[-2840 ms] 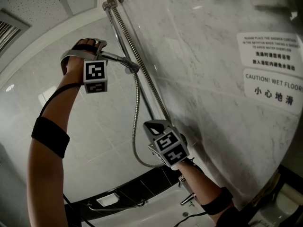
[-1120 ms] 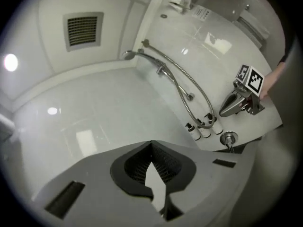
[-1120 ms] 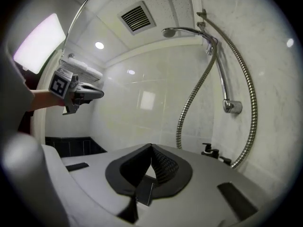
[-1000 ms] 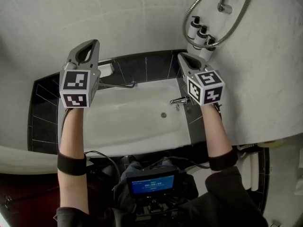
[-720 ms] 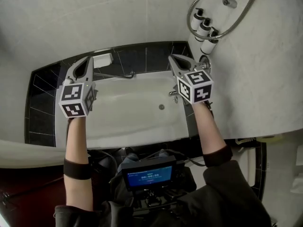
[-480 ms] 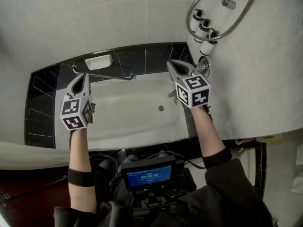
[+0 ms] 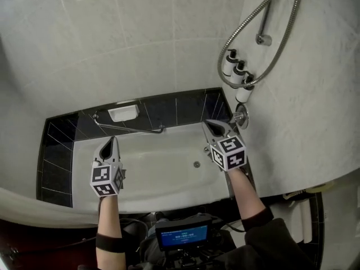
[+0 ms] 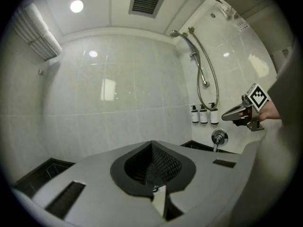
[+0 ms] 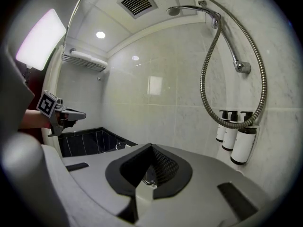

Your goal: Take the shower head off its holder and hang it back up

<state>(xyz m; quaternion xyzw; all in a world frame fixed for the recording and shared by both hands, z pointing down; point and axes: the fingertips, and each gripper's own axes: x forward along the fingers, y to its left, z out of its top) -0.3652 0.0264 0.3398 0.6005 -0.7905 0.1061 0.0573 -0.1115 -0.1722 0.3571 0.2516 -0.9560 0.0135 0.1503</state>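
Looping past three bottles [image 7: 238,73], hose [image 7: 286,35] hangs over bathtub [image 7: 157,163].

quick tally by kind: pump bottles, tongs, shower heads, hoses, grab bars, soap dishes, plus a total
pump bottles: 3
tongs: 2 (left tongs, right tongs)
shower head: 1
hose: 1
grab bar: 1
soap dish: 1
total: 9

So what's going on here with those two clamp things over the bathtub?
A person at the bathtub holds a left gripper and a right gripper, one in each hand. Both are shut and empty, held low over the tub. The shower head sits in its holder up the wall, its hose hanging in a loop.
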